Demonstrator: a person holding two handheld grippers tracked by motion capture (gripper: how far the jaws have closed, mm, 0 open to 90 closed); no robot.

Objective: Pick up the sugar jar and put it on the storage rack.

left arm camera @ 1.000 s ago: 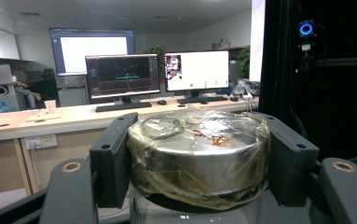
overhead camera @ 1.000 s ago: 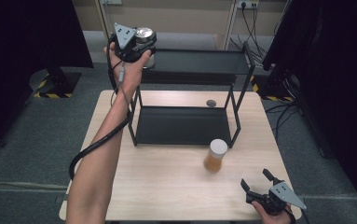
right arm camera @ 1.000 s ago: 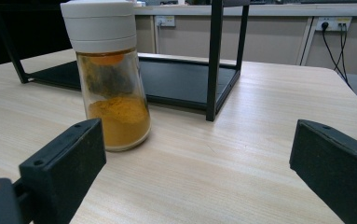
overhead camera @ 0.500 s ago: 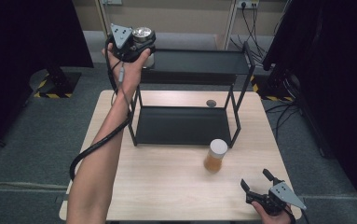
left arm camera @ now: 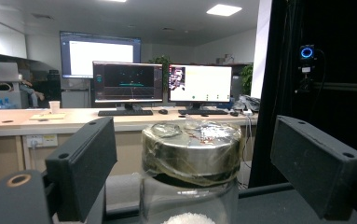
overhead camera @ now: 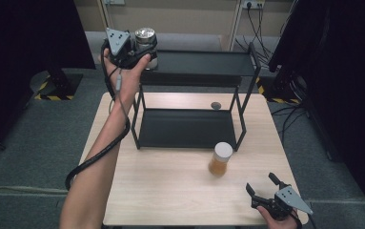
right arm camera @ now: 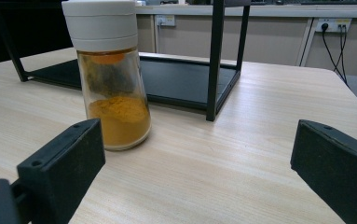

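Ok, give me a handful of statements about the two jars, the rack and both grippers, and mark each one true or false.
1. The metal-lidded glass jar stands on the top shelf of the black rack. True.
2. The left gripper is clamped tight on that jar. False: its jaws have just been opening, and the pads stand clear of the jar on both sides.
3. The spice jar with orange powder sits on the rack's lower shelf. False: it stands on the wooden table, in front of the rack.
4. The right gripper is open and holds nothing. True.
5. The spice jar has a black lid. False: its lid is white.
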